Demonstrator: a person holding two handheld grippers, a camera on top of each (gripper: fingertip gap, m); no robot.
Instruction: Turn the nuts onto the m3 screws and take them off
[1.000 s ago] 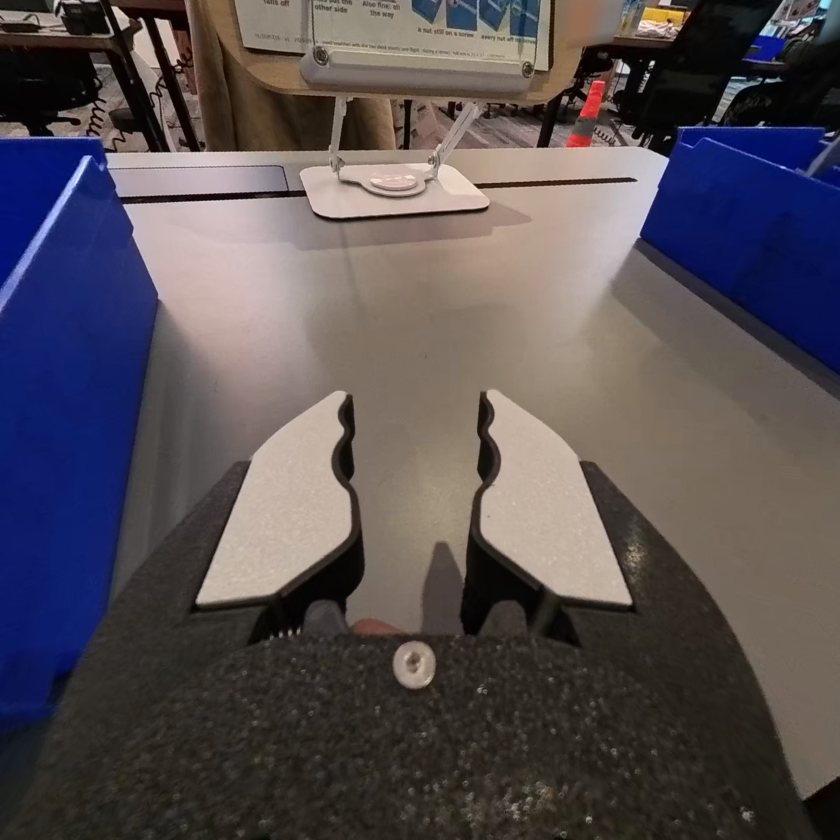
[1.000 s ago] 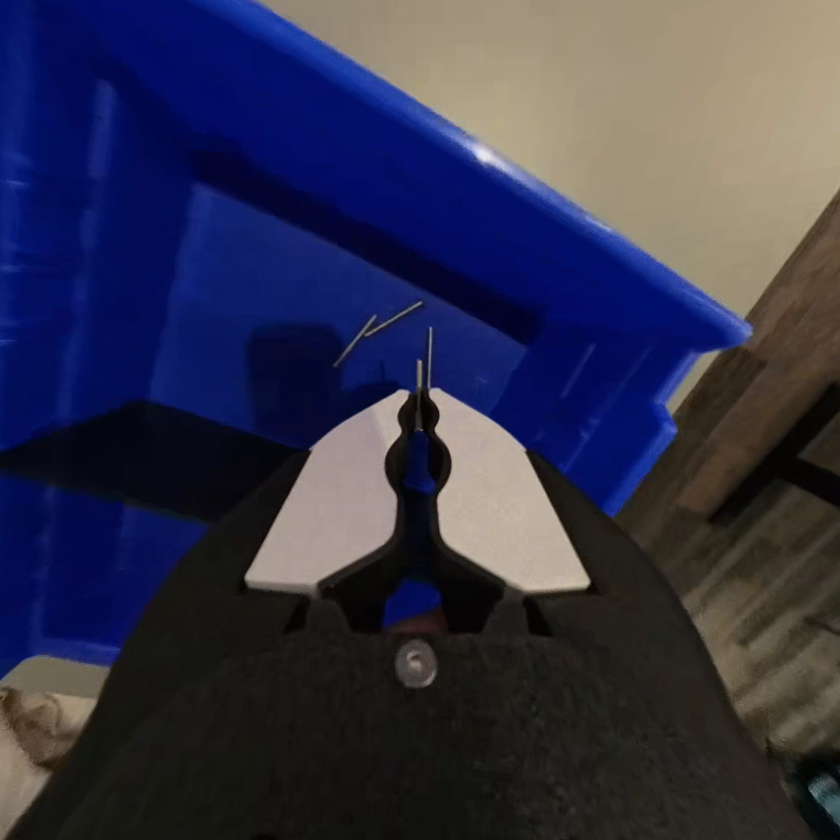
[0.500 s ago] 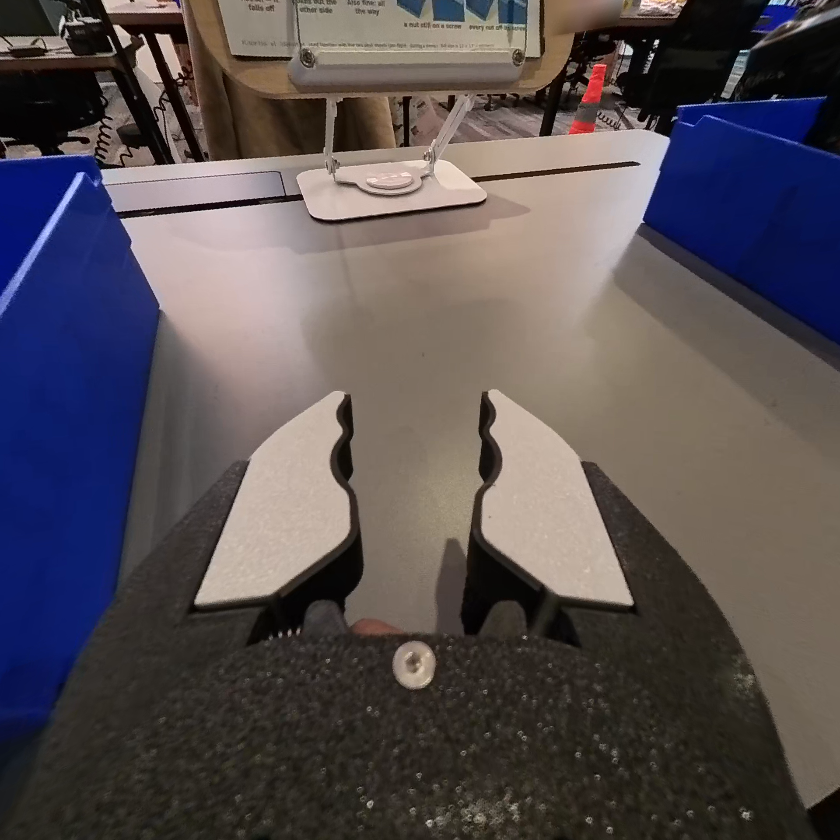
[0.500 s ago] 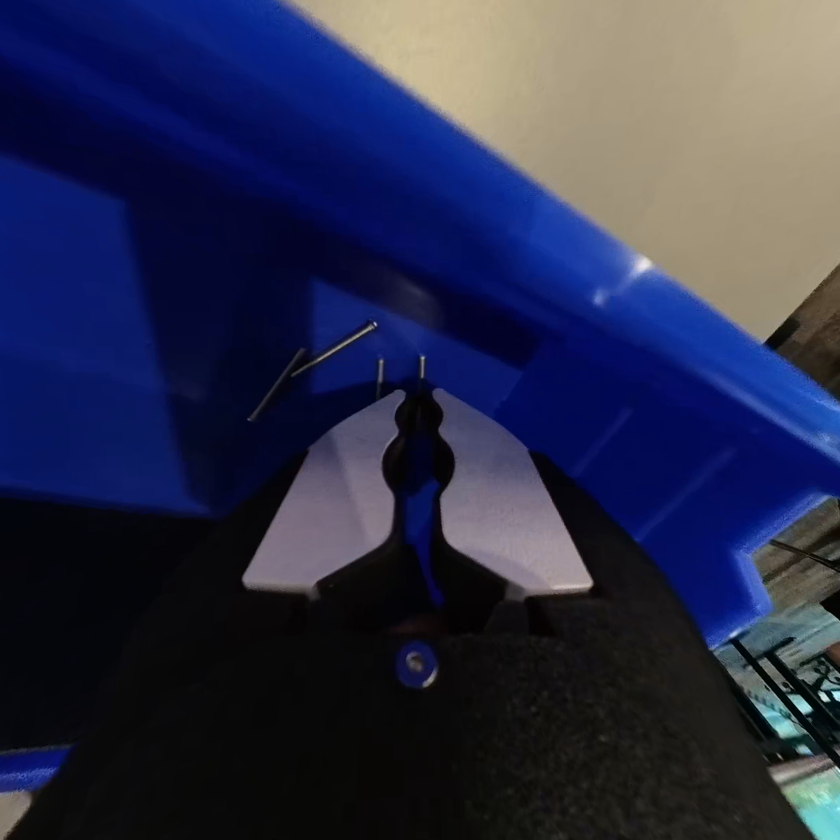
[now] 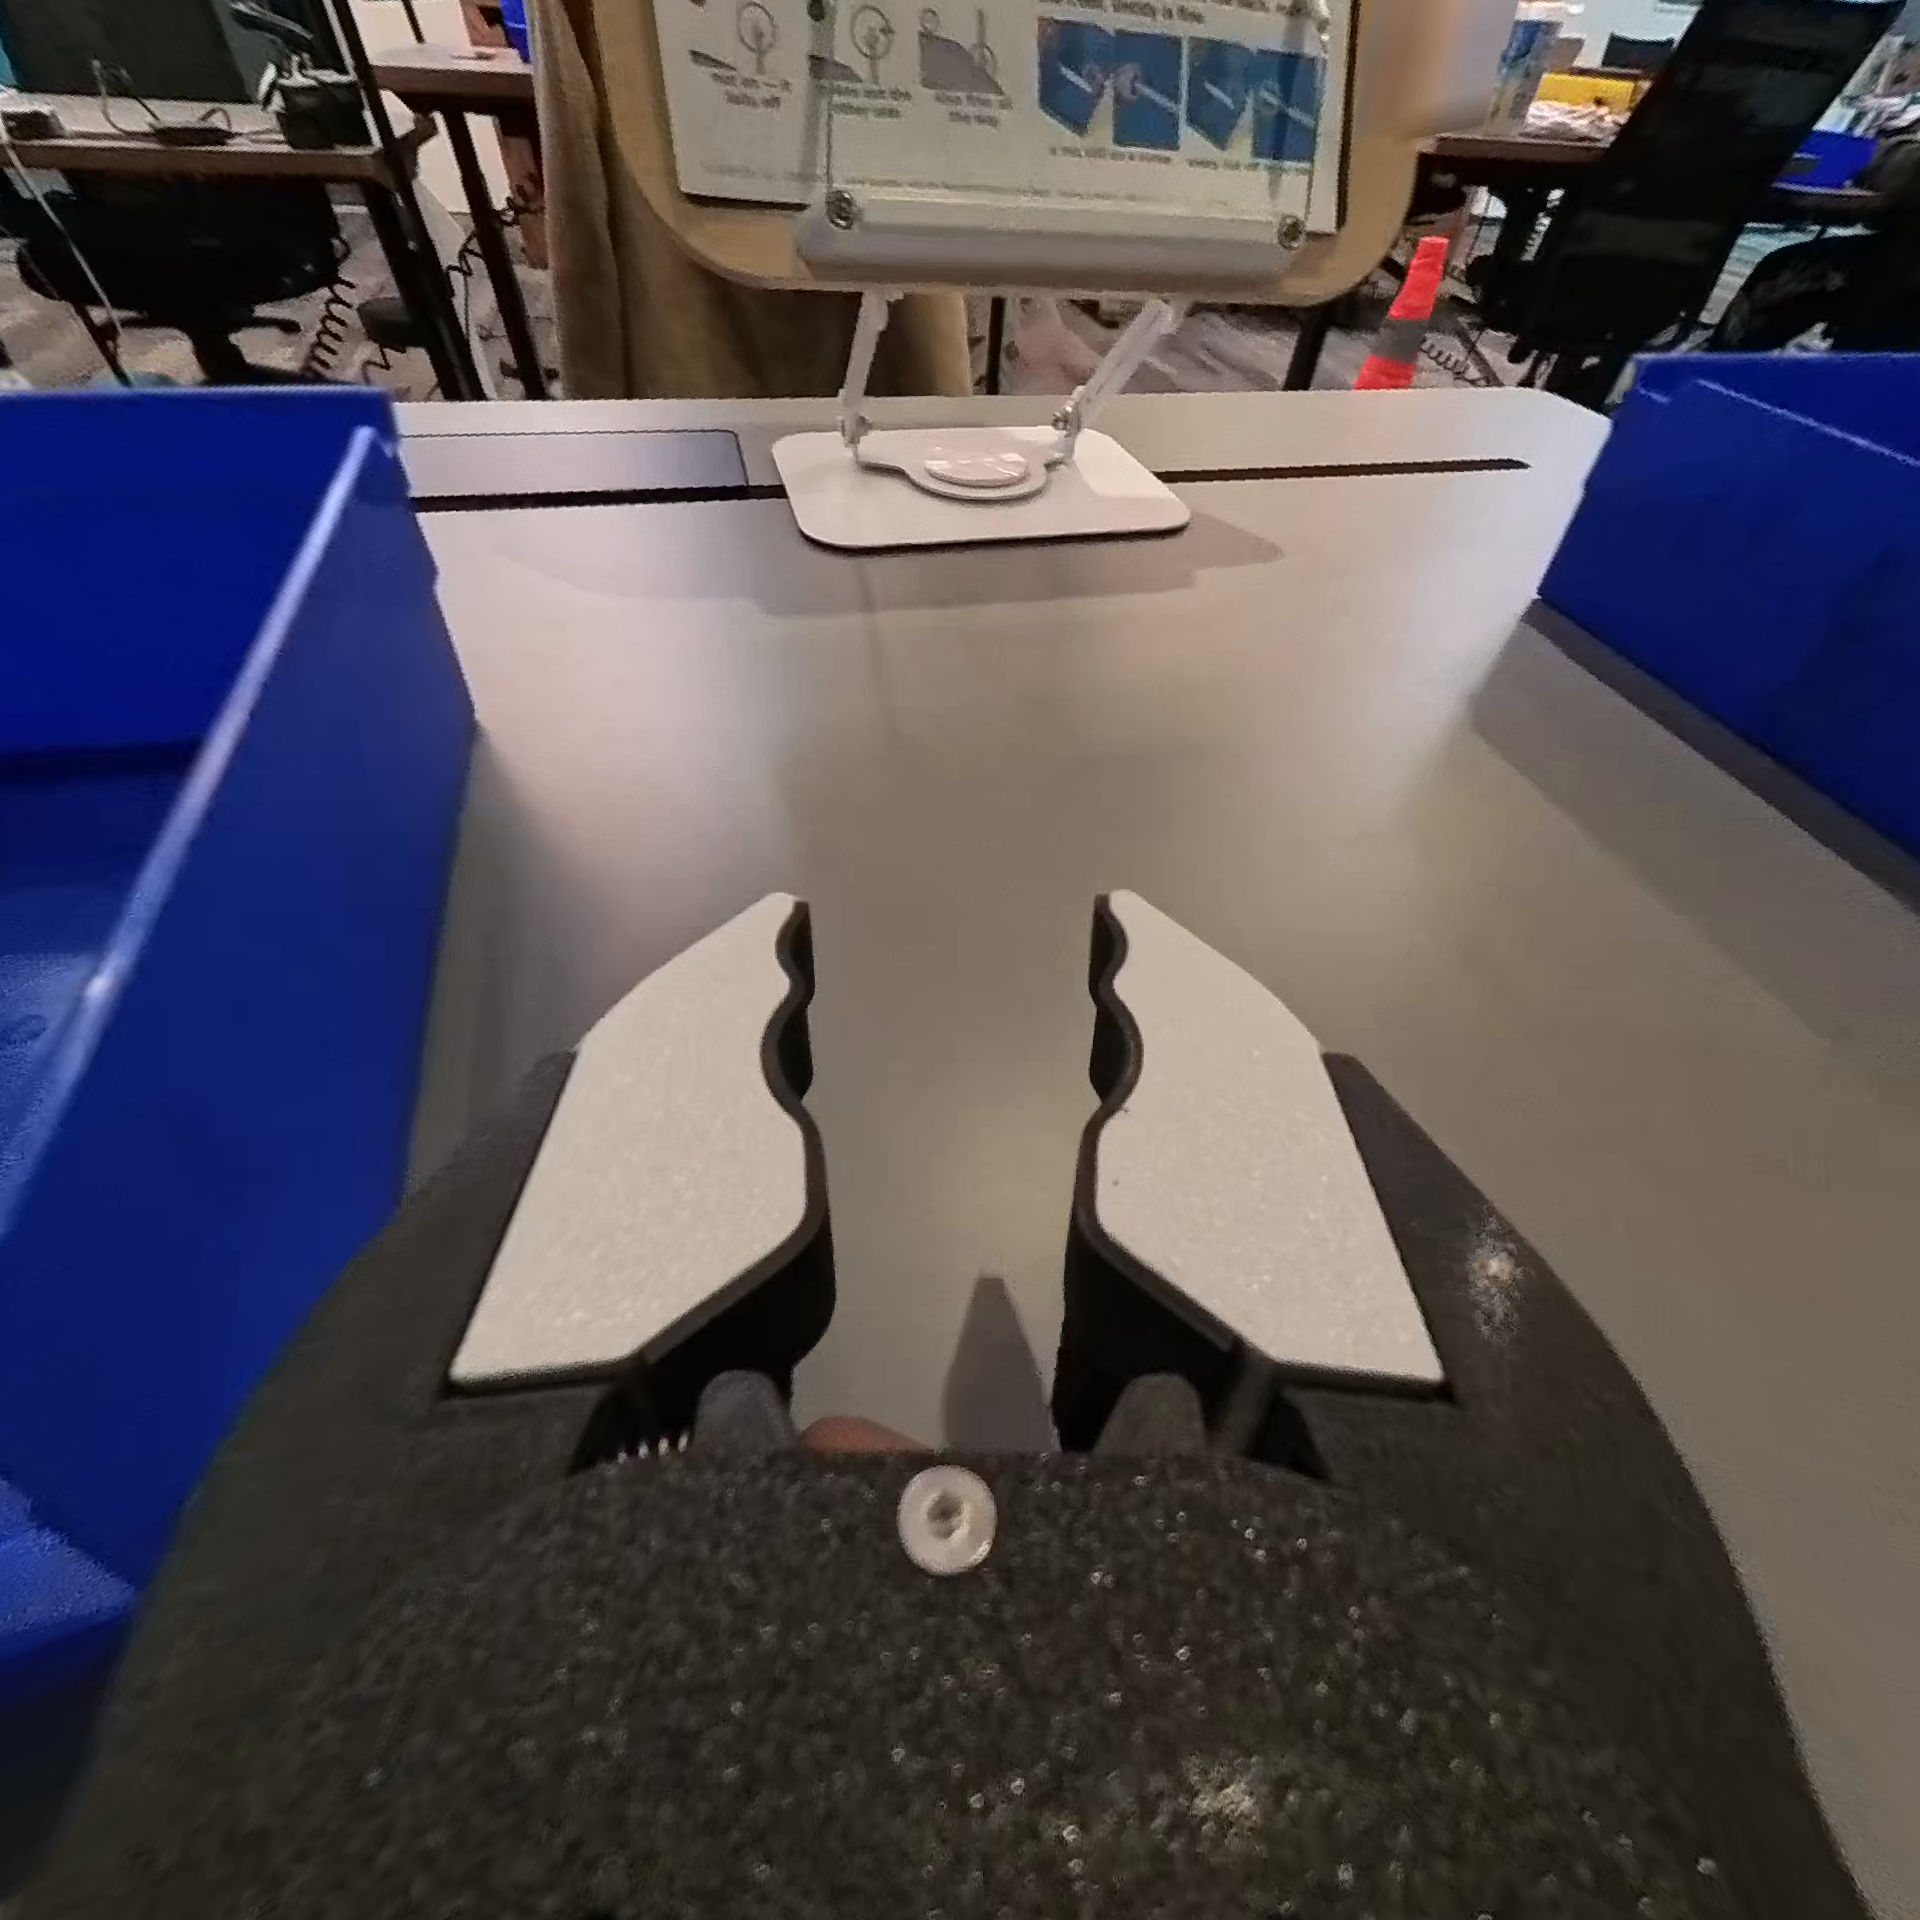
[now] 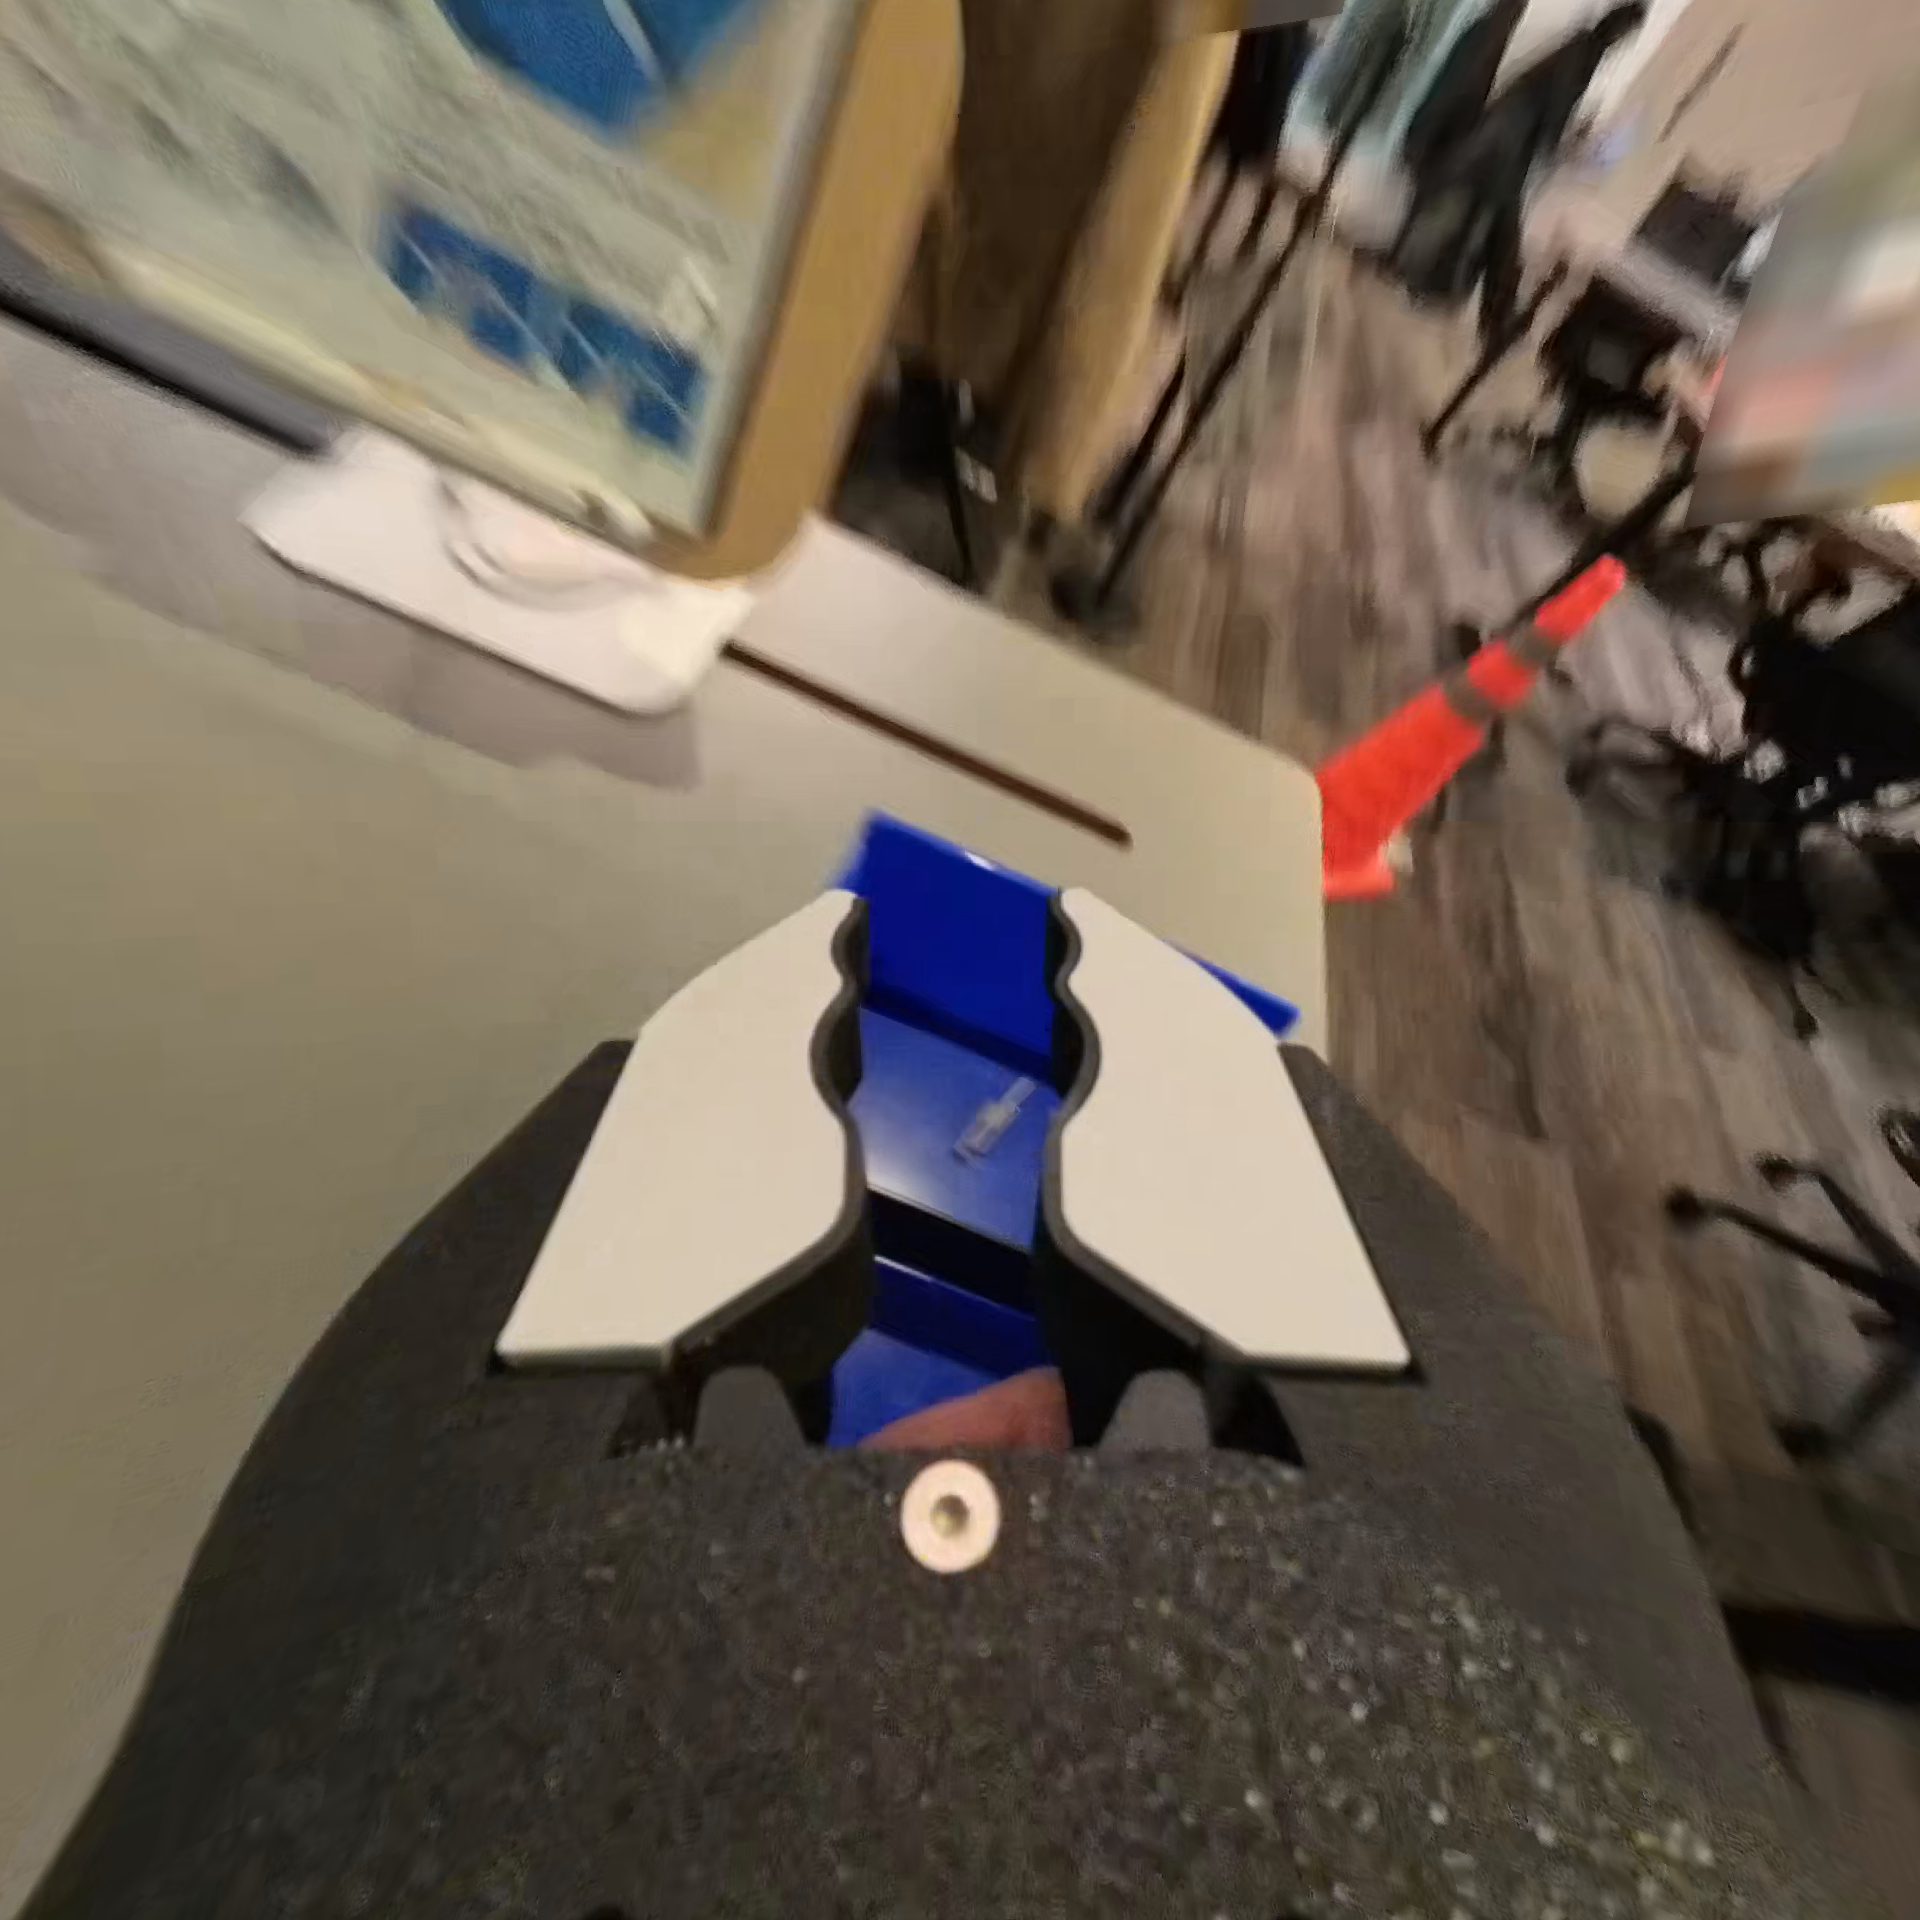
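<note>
My left gripper is open and empty above the grey table, between two blue bins. The left bin stands close on its left, the right bin farther off. In the blurred right wrist view my right gripper is open and empty above the right blue bin. One small screw lies on that bin's floor, seen between the fingers. No nut shows in either view.
An instruction board on a white stand stands at the table's far middle, also in the right wrist view. A slot runs along the far edge. An orange cone, chairs and desks stand on the floor beyond.
My right gripper was shut on a thin screw low inside the bin; it has opened, lifted out and swung up toward the table's far corner. The left gripper has tilted slightly.
</note>
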